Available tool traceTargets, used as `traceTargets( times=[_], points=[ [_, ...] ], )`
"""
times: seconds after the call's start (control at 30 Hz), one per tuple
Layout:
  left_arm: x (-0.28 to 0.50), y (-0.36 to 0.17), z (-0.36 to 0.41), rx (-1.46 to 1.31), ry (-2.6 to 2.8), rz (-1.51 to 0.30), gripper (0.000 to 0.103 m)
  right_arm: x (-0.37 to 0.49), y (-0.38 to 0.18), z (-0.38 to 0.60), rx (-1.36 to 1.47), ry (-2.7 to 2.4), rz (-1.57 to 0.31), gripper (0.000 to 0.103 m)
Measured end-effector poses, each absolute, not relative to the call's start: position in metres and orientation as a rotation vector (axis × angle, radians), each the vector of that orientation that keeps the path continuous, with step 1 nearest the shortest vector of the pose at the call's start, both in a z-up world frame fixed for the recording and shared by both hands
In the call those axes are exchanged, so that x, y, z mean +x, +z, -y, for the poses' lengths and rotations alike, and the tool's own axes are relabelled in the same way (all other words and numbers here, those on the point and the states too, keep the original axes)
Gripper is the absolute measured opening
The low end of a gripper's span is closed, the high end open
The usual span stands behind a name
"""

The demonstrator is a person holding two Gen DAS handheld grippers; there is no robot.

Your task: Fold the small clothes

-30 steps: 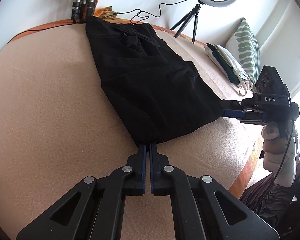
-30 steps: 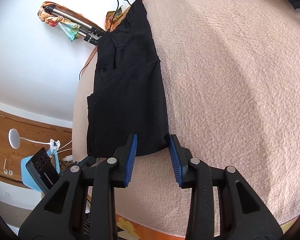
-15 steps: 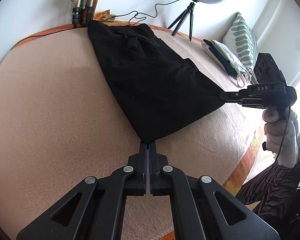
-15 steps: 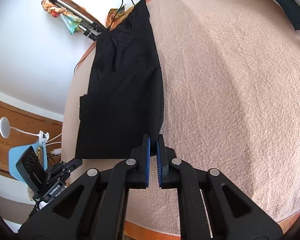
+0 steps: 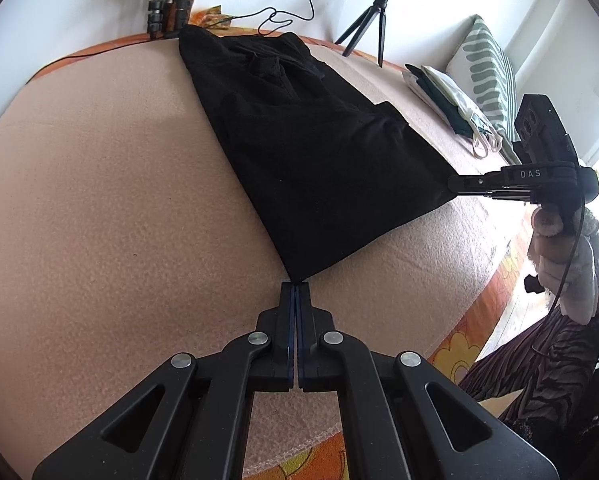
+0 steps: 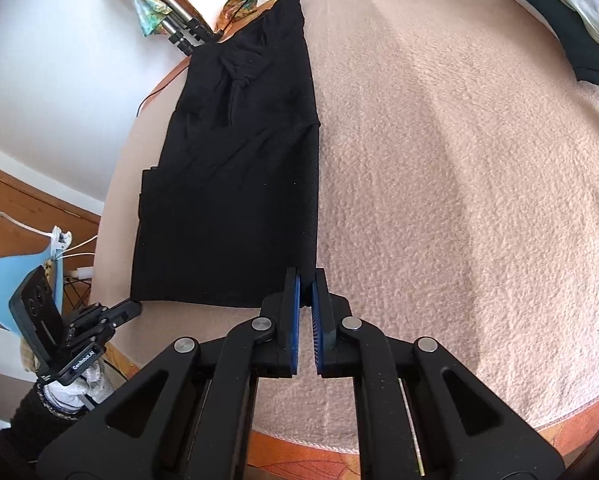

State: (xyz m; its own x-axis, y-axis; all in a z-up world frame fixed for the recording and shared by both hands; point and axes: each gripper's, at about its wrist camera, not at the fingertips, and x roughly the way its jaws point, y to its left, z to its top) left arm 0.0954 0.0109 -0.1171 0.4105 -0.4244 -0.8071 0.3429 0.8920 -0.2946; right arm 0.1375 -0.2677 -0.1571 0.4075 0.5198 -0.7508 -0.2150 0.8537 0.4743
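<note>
A black garment (image 5: 307, 148) lies stretched out on a peach blanket (image 5: 99, 200), folded lengthwise, its far end near the wall. My left gripper (image 5: 295, 286) is shut on its near left corner. My right gripper (image 6: 306, 276) is shut on the other near corner; it also shows in the left wrist view (image 5: 455, 186), held by a hand. The garment shows in the right wrist view (image 6: 235, 184), and the left gripper (image 6: 133, 307) shows there at its left corner. The near hem is pulled taut between the two grippers.
A ring light on a small tripod (image 5: 379, 12) and tripod legs (image 5: 167, 12) stand at the far edge by the wall. A stack of folded clothes (image 5: 447, 100) and a striped pillow (image 5: 483, 68) lie at the right. The blanket's edge (image 5: 299, 444) is close below.
My right gripper has closed on the garment's corner. Both grippers have pulled back toward the near edge of the bed, drawing the hem straight and taut.
</note>
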Motion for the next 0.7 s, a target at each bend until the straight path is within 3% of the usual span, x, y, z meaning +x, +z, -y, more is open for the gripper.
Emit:
traceTargets(
  times=[0.07, 0.2, 0.27, 0.4, 0.53, 0.7],
  points=[
    [0.093, -0.114, -0.01, -0.076, -0.486, -1.042, 0.0, 0.141, -0.159, 0.268, 0.311, 0.501, -1.077, 0.008],
    [0.089, -0.103, -0.014, -0.078, -0.491, -1.035, 0.002, 0.139, -0.141, 0.265, 0.177, 0.48, -1.041, 0.037],
    [0.095, -0.093, -0.019, -0.087, -0.468, -1.002, 0.017, 0.141, -0.127, 0.267, 0.166, 0.51, -0.988, 0.037],
    [0.127, -0.078, -0.023, -0.139, -0.434, -0.952, 0.02, 0.164, -0.105, 0.271, 0.177, 0.516, -0.916, 0.037],
    [0.164, -0.077, -0.018, -0.128, -0.404, -0.935, 0.043, 0.199, -0.104, 0.266, 0.183, 0.514, -0.922, 0.037],
    [0.194, -0.091, -0.015, -0.152, -0.366, -0.934, 0.043, 0.234, -0.118, 0.269, 0.268, 0.513, -0.977, 0.037]
  ],
)
